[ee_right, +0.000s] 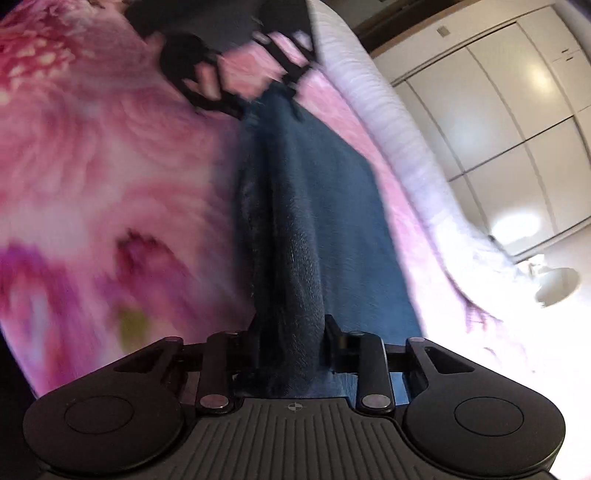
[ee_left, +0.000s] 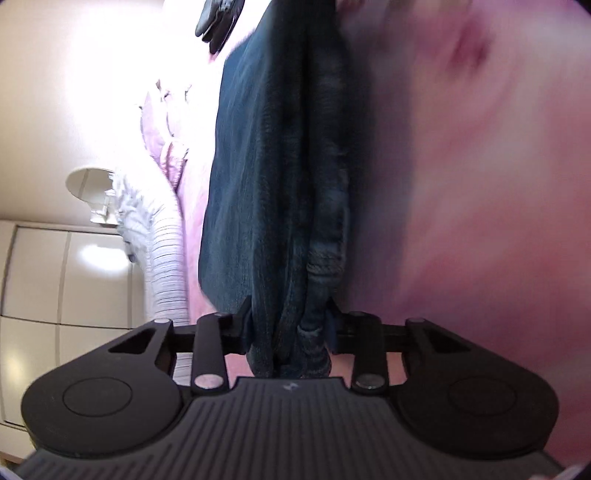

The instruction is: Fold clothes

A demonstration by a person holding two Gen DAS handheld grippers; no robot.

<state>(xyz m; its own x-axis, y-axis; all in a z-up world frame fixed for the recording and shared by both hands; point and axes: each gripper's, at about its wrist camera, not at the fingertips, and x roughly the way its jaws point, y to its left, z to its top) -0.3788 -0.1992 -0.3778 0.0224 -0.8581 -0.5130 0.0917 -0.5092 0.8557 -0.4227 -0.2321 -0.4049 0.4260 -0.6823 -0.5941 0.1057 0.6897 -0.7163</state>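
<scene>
A dark blue denim garment (ee_left: 273, 177) hangs stretched lengthwise between my two grippers, above a pink floral bedspread (ee_left: 461, 184). In the left wrist view, my left gripper (ee_left: 290, 317) is shut on a thick bunched end of it, seam and hem folds pressed between the fingers. In the right wrist view, my right gripper (ee_right: 291, 328) is shut on the garment's other end (ee_right: 314, 229). The cloth runs away from it to the left gripper (ee_right: 269, 99), blurred at the top. The far end of the cloth is hidden in each view.
The pink floral bedspread (ee_right: 92, 166) fills most of the view under the garment. A white ribbed blanket (ee_right: 399, 140) lies along the bed's edge. Beyond it stand white wardrobe doors (ee_right: 498, 110) and a white lamp (ee_left: 88, 184). A black object (ee_left: 218, 22) shows at the top.
</scene>
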